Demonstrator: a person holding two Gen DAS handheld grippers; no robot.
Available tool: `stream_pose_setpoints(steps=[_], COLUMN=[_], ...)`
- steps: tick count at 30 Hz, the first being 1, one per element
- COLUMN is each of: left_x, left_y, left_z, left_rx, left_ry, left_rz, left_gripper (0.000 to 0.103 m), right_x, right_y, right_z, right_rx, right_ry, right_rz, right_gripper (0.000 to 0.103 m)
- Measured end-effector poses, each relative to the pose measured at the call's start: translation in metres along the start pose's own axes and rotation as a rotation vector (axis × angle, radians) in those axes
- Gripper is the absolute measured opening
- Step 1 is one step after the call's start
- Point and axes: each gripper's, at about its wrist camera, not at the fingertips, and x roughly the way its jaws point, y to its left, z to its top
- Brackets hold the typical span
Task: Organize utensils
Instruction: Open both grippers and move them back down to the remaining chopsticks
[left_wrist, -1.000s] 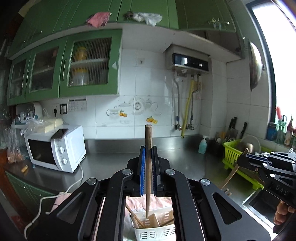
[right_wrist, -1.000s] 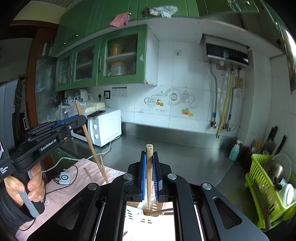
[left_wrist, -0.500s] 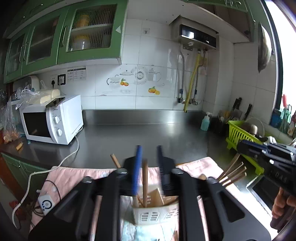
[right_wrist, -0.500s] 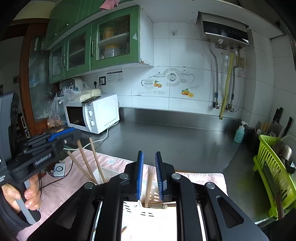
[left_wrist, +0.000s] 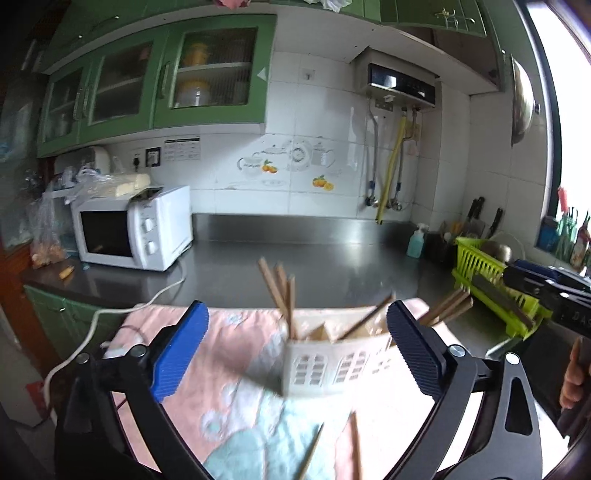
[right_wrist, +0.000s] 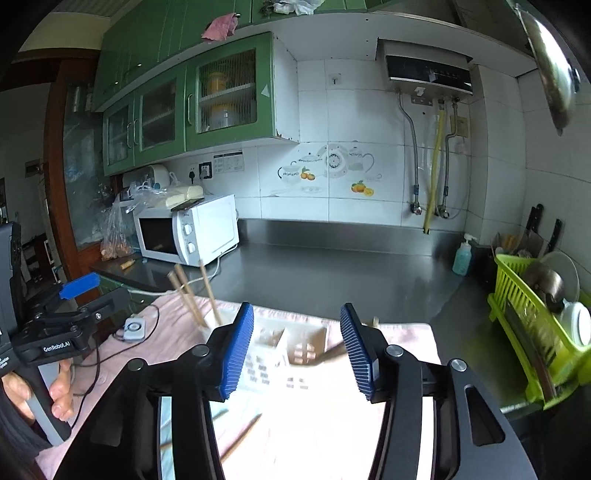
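Observation:
A white slotted utensil caddy (left_wrist: 332, 363) stands on the pink cloth (left_wrist: 236, 354), with wooden chopsticks (left_wrist: 280, 295) leaning out of its left and right compartments. My left gripper (left_wrist: 293, 347) is just in front of it, jaws opening wide, and nothing touches the pads. In the right wrist view the caddy (right_wrist: 273, 347) and its chopsticks (right_wrist: 192, 295) show beyond my right gripper (right_wrist: 295, 350), whose jaws are also opening and hold nothing. Loose chopsticks (left_wrist: 354, 443) lie on the cloth in front of the caddy. Each view catches the other gripper at its edge.
A white microwave (left_wrist: 136, 229) sits at the back left of the steel counter (left_wrist: 314, 262), its cable trailing to the cloth. A green dish rack (left_wrist: 487, 280) and a soap bottle (left_wrist: 415, 242) stand at the right. A small white device (right_wrist: 133, 328) lies on the cloth's left.
Each gripper was shut on an upright wooden chopstick; both have let go and spread their jaws, and the sticks now stand in the caddy. Both hands have sunk towards the cloth.

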Motion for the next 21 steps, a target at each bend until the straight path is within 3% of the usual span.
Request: stream_pose_setpoints(steps=[4,10,18,21], left_x=[-0.029,-0.065,-0.094,-0.097], left_y=[0.001,0.004,0.037,0.048], left_z=[-0.024,-0.064,-0.096,-0.104], left_rx=[0.055,0.139,0.024,0.003], left_ry=[-0.004,0.057,0.092,0.106], left_rz=[0.044,0.051,0.065,0.089], left_gripper=[0.098,0.098,0.098,0.098], right_x=[-0.018,-0.028,-0.014,-0.003], right_y=[0.015,0.044,0.089,0.101], right_z=[-0.029,-0.084,-0.151,-0.172], right_rx=[-0.009,-0.011,0.014,0.059], right_ry=[0.033,0.119,0.261,0.328], right_rz=[-0.002,0.014,0.051,0.083], right_gripper=[0.054,0.059,0.059,0.051])
